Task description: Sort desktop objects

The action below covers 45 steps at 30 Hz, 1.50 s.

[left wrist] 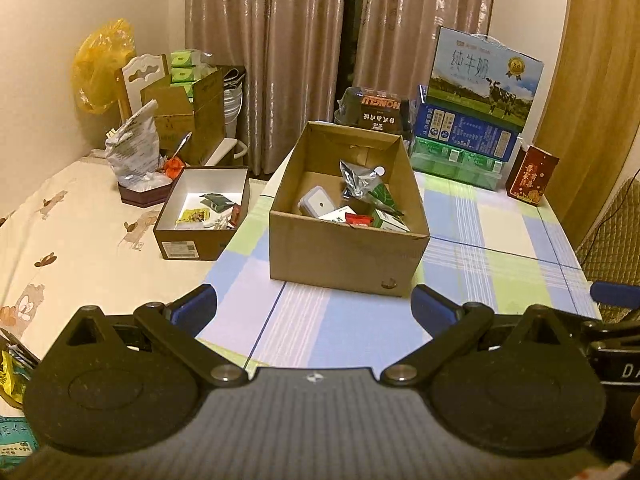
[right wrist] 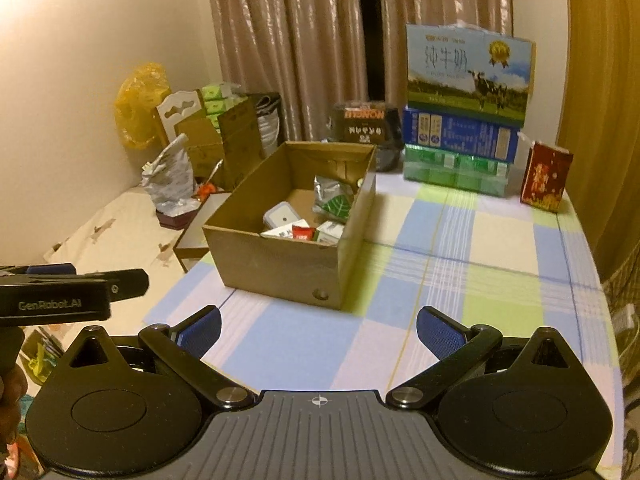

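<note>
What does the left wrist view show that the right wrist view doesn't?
Only the left wrist view looks into the small white-lined box, showing packets on its floor. Only the right wrist view shows the left claw from the side, plus the red carton in fuller view. Both share the large cardboard box of packets on the checked tablecloth, the stacked milk cartons, and each view's own open, empty claw, the right claw included.

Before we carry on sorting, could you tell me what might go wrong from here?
The cardboard box is deep, so a gripper reaching for the red packet may catch the near wall and push the box. The silver pouch leans on other items and could slip. The left gripper and right gripper, both open, sit close together and might collide.
</note>
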{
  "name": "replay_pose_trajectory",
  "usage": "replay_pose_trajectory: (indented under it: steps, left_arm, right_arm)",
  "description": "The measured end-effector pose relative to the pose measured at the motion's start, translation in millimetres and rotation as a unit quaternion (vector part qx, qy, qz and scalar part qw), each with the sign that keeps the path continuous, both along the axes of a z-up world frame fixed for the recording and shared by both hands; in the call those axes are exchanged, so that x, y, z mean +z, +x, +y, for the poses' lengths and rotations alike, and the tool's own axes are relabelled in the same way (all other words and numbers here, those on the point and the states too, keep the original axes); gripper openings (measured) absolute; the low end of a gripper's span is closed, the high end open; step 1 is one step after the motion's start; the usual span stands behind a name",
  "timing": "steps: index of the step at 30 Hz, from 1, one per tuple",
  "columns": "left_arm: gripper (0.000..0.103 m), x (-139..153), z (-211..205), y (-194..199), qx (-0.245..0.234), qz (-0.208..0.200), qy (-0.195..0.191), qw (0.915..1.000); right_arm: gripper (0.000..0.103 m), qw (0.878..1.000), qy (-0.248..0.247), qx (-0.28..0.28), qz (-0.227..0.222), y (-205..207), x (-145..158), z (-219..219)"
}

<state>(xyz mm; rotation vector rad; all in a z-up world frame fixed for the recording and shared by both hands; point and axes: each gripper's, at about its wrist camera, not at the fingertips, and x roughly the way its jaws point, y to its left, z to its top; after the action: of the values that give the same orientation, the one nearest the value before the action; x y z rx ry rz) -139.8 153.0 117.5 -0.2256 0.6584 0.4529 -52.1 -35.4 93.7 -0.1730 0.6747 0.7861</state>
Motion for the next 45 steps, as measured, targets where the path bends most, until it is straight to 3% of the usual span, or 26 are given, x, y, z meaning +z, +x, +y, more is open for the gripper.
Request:
replay_pose_trajectory:
  steps: [45]
  left_arm:
    - [0.102, -15, -5, 15, -0.014, 0.015, 0.007, 0.9998]
  right_arm:
    - [0.101, 1.0, -0.004, -0.011, 0.012, 11, -15, 0]
